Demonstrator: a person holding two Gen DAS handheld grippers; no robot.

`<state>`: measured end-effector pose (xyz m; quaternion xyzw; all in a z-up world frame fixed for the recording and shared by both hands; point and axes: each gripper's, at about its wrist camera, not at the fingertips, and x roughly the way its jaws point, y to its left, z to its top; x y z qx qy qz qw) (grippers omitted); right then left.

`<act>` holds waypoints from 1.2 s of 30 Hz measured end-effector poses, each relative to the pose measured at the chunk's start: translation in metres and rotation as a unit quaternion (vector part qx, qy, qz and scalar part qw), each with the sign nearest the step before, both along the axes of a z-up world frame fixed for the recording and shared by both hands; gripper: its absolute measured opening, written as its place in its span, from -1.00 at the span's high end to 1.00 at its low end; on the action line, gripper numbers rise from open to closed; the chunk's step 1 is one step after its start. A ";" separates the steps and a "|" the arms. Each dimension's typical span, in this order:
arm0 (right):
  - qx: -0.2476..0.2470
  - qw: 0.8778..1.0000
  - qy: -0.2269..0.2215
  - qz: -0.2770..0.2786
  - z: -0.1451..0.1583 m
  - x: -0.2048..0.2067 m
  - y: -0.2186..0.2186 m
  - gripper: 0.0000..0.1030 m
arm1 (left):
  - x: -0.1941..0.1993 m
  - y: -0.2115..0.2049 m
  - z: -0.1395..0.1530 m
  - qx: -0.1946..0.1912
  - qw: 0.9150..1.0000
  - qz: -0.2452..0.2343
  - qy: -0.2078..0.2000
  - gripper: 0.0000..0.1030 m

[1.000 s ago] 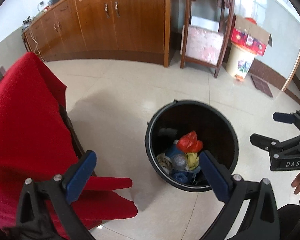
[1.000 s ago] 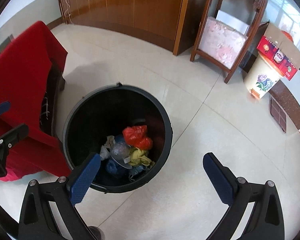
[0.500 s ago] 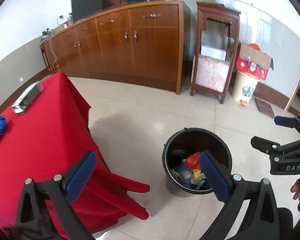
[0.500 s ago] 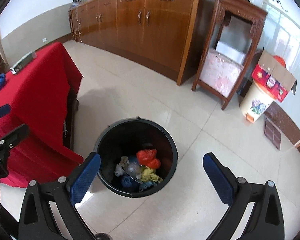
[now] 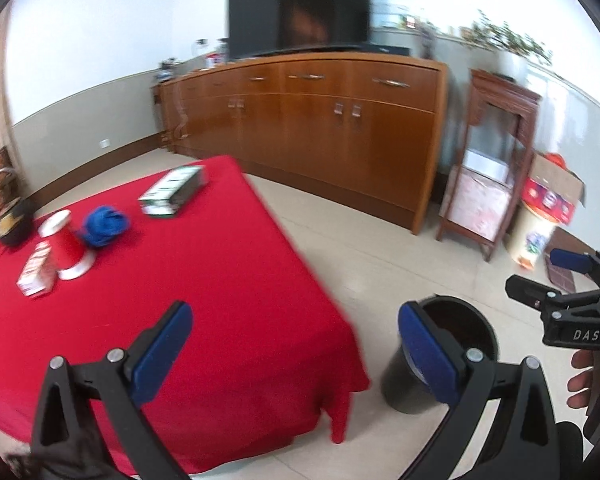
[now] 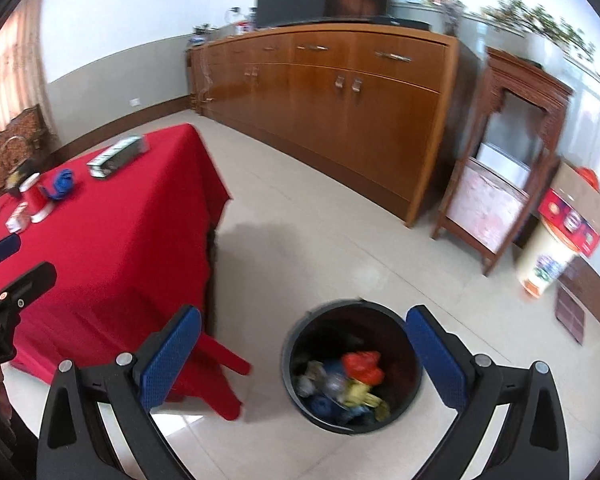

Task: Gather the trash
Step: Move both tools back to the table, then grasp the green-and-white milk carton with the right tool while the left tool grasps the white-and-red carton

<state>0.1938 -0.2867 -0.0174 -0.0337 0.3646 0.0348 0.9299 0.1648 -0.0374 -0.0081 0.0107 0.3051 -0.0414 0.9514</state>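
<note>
Both views are swung up from the bin [image 6: 352,368] toward the table [image 5: 220,280]. Trash is already binned; cup [image 5: 66,246], blue wad [image 5: 106,226] and boxes [image 5: 172,192] remain. Left gripper [image 5: 292,356] and right gripper [image 6: 300,360] are spread wide, empty.

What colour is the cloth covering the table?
Red: the tablecloth is plain red, clearest in the left wrist view.

The left hand-held gripper [image 5: 292,354] gapes empty at lower centre over the red-clothed desk [image 5: 220,280]. A red cup [image 5: 66,246], blue wad [image 5: 106,226] and cartons sit at left; the black bin [image 5: 460,344] stands lower right.
</note>
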 end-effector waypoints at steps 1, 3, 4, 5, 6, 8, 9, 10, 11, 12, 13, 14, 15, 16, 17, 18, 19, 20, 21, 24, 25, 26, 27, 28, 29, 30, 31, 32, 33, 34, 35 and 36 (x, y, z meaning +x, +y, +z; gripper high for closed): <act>0.001 1.000 -0.002 0.009 0.002 0.002 0.010 -1.00 | -0.002 0.010 0.001 -0.001 1.000 0.011 -0.003 -0.99; 0.008 1.000 -0.005 0.030 0.005 0.008 0.033 -1.00 | -0.005 0.029 0.003 -0.002 0.999 0.031 -0.009 -1.00; 0.015 0.999 -0.007 0.043 0.006 0.012 0.046 -1.00 | -0.007 0.044 0.003 -0.002 0.999 0.046 -0.011 -1.00; 0.023 0.998 -0.007 0.054 0.007 0.016 0.058 -1.00 | -0.008 0.054 0.003 -0.003 0.998 0.056 -0.012 -0.99; 0.034 0.997 -0.007 0.070 0.008 0.021 0.074 -1.00 | -0.009 0.066 0.004 -0.005 0.998 0.065 -0.013 -1.00; 0.039 0.995 -0.007 0.093 0.008 0.029 0.101 -1.00 | -0.013 0.094 0.003 -0.011 0.996 0.092 -0.015 -0.99; 0.040 0.994 -0.002 0.106 0.006 0.034 0.116 -1.00 | -0.015 0.104 0.003 -0.013 0.995 0.102 -0.016 -0.99; 0.040 0.992 0.006 0.116 0.005 0.038 0.128 -1.00 | -0.018 0.118 0.003 -0.018 0.993 0.113 -0.017 -0.99; 0.041 0.991 0.017 0.127 0.003 0.042 0.141 -1.00 | -0.020 0.133 0.001 -0.021 0.991 0.128 -0.016 -0.99; 0.042 0.989 0.028 0.140 0.001 0.047 0.158 -1.00 | -0.023 0.145 0.001 -0.022 0.990 0.138 -0.016 -0.99; 0.042 0.988 0.030 0.147 0.001 0.050 0.168 -1.00 | -0.025 0.157 0.000 -0.024 0.988 0.149 -0.015 -0.99; 0.039 0.987 0.031 0.155 0.000 0.054 0.181 -1.00 | -0.026 0.171 -0.002 -0.024 0.986 0.162 -0.013 -0.99; 0.038 0.985 0.032 0.162 0.001 0.057 0.195 -1.00 | -0.026 0.182 -0.003 -0.023 0.985 0.171 -0.012 -0.99; 0.039 0.984 0.032 0.172 0.001 0.060 0.206 -1.00 | -0.026 0.197 -0.004 -0.021 0.982 0.187 -0.011 -0.99; 0.039 0.981 0.033 0.185 0.002 0.065 0.219 -1.00 | -0.025 0.207 -0.005 -0.021 0.981 0.195 -0.009 -0.99; 0.038 0.980 0.034 0.194 0.002 0.068 0.228 -1.00 | -0.024 0.219 -0.006 -0.022 0.979 0.203 -0.008 -0.99; 0.035 0.978 0.034 0.203 0.001 0.072 0.240 -1.00 | -0.022 0.233 -0.007 -0.024 0.976 0.215 -0.007 -0.99; 0.032 0.977 0.032 0.210 0.002 0.074 0.250 -1.00 | -0.021 0.242 -0.008 -0.025 0.975 0.221 -0.006 -0.99; 0.029 0.975 0.030 0.216 0.002 0.079 0.261 -1.00 | -0.019 0.249 -0.009 -0.026 0.974 0.226 -0.005 -0.99; 0.030 0.973 0.027 0.229 0.003 0.094 0.286 -1.00 | -0.009 0.270 -0.013 -0.027 0.971 0.240 -0.002 -0.96; 0.030 0.973 0.024 0.229 0.003 0.100 0.295 -1.00 | -0.005 0.276 -0.014 -0.028 0.970 0.241 -0.001 -0.94; 0.029 0.973 0.022 0.227 0.004 0.107 0.301 -1.00 | -0.001 0.283 -0.016 -0.026 0.969 0.244 0.001 -0.94; 0.028 0.974 0.020 0.225 0.003 0.113 0.307 -1.00 | 0.003 0.287 -0.017 -0.026 0.969 0.245 0.003 -0.93; 0.026 0.975 0.017 0.222 0.003 0.119 0.313 -1.00 | 0.008 0.290 -0.018 -0.025 0.969 0.245 0.005 -0.92; 0.024 0.976 0.016 0.216 0.002 0.128 0.320 -1.00 | 0.015 0.294 -0.021 -0.024 0.969 0.245 0.009 -0.91; 0.025 0.977 0.018 0.210 0.001 0.137 0.325 -1.00 | 0.018 0.296 -0.022 -0.022 0.970 0.244 0.012 -0.89; 0.029 0.978 0.020 0.207 0.001 0.145 0.329 -1.00 | 0.025 0.299 -0.025 -0.022 0.970 0.243 0.017 -0.86; 0.032 0.978 0.021 0.203 0.000 0.154 0.334 -1.00 | 0.030 0.301 -0.026 -0.022 0.970 0.242 0.019 -0.85; 0.032 0.979 0.022 0.198 -0.002 0.162 0.338 -1.00 | 0.036 0.303 -0.027 -0.021 0.970 0.242 0.021 -0.84; 0.031 0.980 0.024 0.194 -0.004 0.172 0.344 -1.00 | 0.045 0.304 -0.030 -0.020 0.970 0.240 0.029 -0.80; 0.030 0.981 0.030 0.189 -0.008 0.182 0.349 -1.00 | 0.050 0.305 -0.032 -0.020 0.970 0.238 0.034 -0.77; 0.031 0.981 0.034 0.186 -0.011 0.192 0.353 -1.00 | 0.056 0.307 -0.034 -0.020 0.971 0.235 0.038 -0.74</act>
